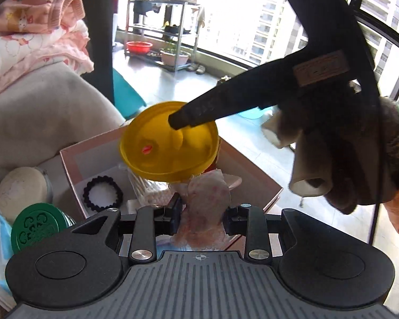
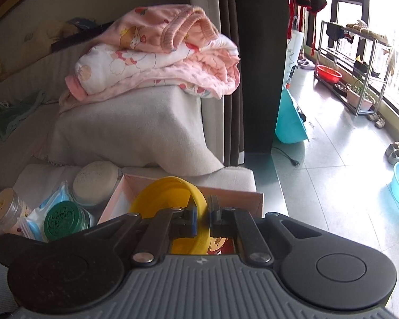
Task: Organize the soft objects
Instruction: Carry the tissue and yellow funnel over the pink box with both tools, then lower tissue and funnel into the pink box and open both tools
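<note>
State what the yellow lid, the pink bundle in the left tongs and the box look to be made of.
Yellow lid: probably plastic, judging by its smooth, glossy moulded rim; it glows where backlit. Pink bundle between the left tongs: soft fabric or tissue, crumpled and matte with faint pink specks; which one is unclear. Box: likely cardboard, with thin, flat, matte pink walls.

A lid (image 2: 170, 194) sits over the box (image 2: 114, 199), jars (image 2: 66, 220) at its left (folded bedding (image 2: 159, 53) behind).
</note>
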`<state>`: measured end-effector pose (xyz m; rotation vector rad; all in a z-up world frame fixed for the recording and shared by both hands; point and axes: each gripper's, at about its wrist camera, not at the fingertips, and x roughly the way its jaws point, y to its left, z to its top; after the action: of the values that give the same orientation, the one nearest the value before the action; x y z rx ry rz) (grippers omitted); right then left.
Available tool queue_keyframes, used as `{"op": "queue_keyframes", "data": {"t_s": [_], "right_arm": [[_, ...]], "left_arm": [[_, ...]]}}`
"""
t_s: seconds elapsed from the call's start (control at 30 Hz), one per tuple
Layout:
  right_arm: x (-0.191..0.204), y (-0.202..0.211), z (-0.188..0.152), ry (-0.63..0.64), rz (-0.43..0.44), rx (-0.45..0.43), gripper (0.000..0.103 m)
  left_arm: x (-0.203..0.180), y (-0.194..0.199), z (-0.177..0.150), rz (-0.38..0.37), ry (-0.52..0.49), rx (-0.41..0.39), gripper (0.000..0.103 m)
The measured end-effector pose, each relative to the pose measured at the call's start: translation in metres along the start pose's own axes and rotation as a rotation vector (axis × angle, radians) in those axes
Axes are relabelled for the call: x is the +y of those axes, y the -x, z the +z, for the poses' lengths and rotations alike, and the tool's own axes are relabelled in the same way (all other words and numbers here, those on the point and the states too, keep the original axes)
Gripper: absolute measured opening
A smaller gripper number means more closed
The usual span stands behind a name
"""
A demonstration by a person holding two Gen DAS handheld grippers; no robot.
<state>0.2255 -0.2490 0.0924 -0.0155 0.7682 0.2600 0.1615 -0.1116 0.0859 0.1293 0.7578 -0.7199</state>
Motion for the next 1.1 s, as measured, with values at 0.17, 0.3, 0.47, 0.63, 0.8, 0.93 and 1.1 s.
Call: {"op": "queue_keyframes", "data": {"t_s": [0.17,0.3,0.47,0.63,0.8,0.93,1.1], "right_arm": [[-0.014,-0.003,0.001,-0.053,-0.014,0.002,0.008],[-0.025,0.015,0.012,-0.099,0.017,-0.039,0.008],[-0.021,0.046,0.018,-0.067,0.03,-0.111,0.008],[-0.009,0.058,-0.001,0.025,0.055,-0.088,0.008],[0.012,0.024,-0.04,0.175,-0.051,-0.012,0.008],[0.008,0.008,-0.044,0.143,-0.029,0.012,0.008],[0.004,0.004,-0.037,0.116,-0.023,0.027,0.008]], "left_arm": [[0.01,0.021,0.011,-0.089,0.092,-0.093,0.033],[0.012,-0.012,0.009,-0.07,0.12,-0.006,0.034],[-0.009,-0.06,0.004,-0.068,0.029,0.097,0.034],[-0.003,-0.066,0.004,0.024,0.051,0.106,0.036],[0.0,-0.054,-0.001,0.083,0.01,0.151,0.036],[0.009,-0.023,-0.002,0.092,0.044,0.105,0.035],[0.02,0.032,0.012,0.053,0.11,-0.044,0.035]]}}
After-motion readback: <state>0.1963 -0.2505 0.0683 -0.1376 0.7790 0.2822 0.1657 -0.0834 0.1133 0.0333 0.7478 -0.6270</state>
